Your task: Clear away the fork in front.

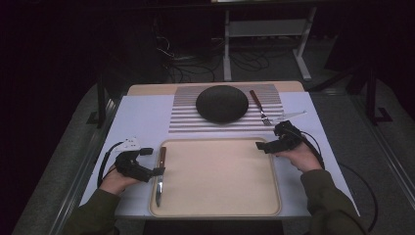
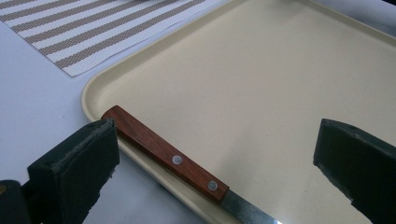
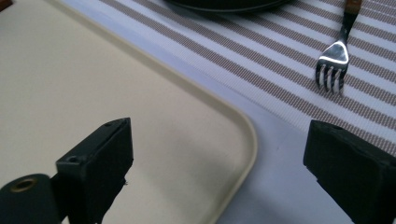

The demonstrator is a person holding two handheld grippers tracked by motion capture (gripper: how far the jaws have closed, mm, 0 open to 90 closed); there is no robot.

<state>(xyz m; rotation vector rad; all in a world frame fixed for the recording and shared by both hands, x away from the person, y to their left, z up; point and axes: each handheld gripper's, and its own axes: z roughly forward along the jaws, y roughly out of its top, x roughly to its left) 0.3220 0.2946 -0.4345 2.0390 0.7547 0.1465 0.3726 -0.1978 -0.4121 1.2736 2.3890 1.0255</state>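
The left gripper has its jaws spread, grasping nothing, just over the knife, which lies along the left edge of the beige tray, wooden handle toward the far corner. The right gripper is likewise released and empty, at the tray's far right corner. Beyond it, a fork rests on the striped placemat beside a dark bowl.

Knife blade tip cut off by frame bottom.
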